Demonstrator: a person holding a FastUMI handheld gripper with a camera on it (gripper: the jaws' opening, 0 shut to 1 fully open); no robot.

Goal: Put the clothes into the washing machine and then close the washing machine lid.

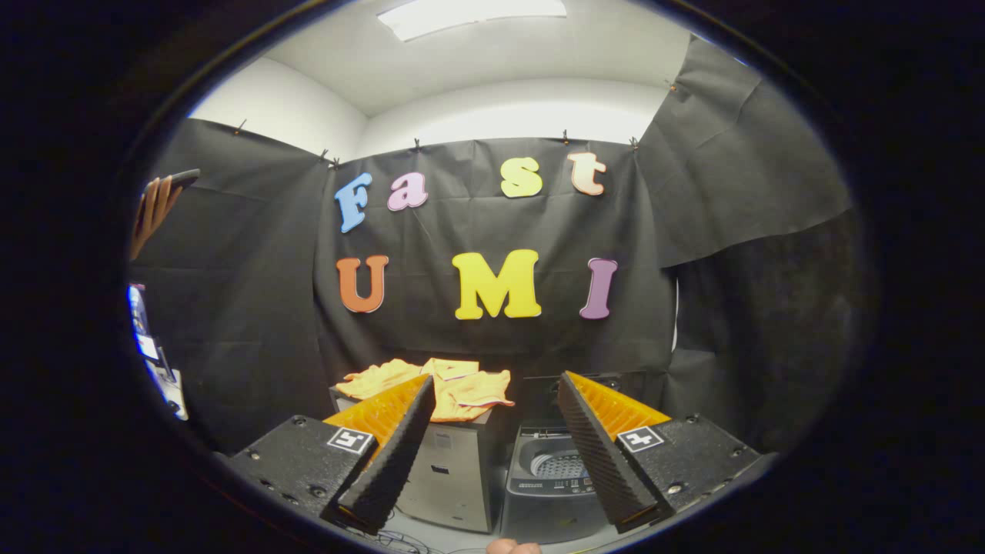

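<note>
Holding the gripper (492, 438) with jaws released and empty, you face yellow clothes (431, 385) on a box (450, 469) beside the open washing machine (550, 477).

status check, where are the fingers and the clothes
Gripper open, fingers apart, holding nothing. Clothes piled on grey box beyond the fingers. Washing machine beside the box, lid up, drum open. Nothing in the way.

Yellow clothes (446, 385), grey washing machine (550, 481), grey box (450, 481)
</note>
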